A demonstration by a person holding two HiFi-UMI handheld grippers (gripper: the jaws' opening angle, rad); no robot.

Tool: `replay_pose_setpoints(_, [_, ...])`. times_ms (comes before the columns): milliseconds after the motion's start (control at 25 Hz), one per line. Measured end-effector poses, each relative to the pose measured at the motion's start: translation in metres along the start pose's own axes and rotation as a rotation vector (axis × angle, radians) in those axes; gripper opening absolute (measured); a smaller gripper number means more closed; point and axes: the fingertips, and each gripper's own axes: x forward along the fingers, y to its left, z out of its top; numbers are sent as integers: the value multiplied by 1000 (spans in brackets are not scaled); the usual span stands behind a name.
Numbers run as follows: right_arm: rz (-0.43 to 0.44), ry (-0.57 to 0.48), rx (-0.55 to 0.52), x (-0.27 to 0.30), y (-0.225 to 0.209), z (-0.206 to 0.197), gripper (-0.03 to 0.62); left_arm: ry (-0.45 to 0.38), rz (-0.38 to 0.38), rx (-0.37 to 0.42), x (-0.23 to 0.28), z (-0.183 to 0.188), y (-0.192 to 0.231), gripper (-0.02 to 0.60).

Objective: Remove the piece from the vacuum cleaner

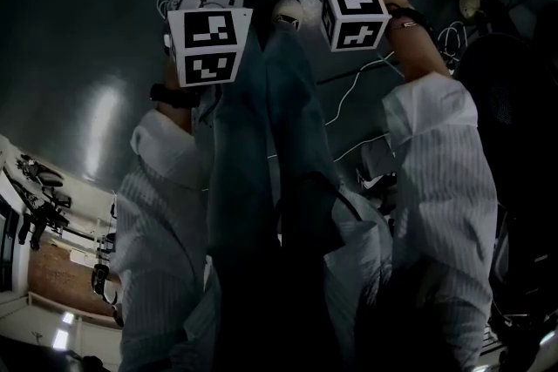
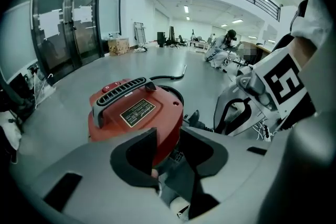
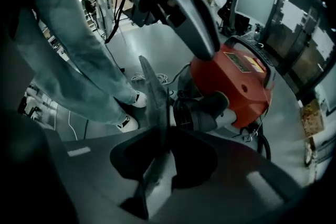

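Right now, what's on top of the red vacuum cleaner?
On the vacuum cleaner top: a black handle, a label plate and a red button. The left gripper covers its near edge, so anything there is unseen.

- White, finely striped sleeves (image 1: pixel 440 179) on both arms.
- Pale blue jeans (image 3: pixel 73 55) and white trainers (image 3: pixel 138 98) with dark trim.
- Black watch (image 1: pixel 174 94) on the left wrist.
- Grey left gripper (image 2: pixel 168 165) and right gripper (image 3: pixel 163 160), each carrying a black-and-white marker cube (image 1: pixel 209 46).
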Motion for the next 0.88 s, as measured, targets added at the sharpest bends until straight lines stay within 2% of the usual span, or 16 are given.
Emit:
replay_pose_setpoints(80, [11,15,-4,2,2,2,61,3,-2,0,-2,0,1,139])
replay_pose_setpoints(240, [13,-8,58,-3,7,9,37,12,7,-2,-5,-1,1,140])
replay_pose_setpoints(440, [18,-13,30,3,18,6,35,9,18,-11,4,-5,2,138])
replay_pose_setpoints(600, [19,-29,57,3,25,6,39,10,15,-22,5,-5,2,138])
replay_pose_setpoints(760, [44,-51,86,5,31,7,46,10,16,-28,5,-5,4,138])
replay_pose_setpoints(880, [118,-40,42,6,51,11,28,11,17,-34,1,-8,6,138])
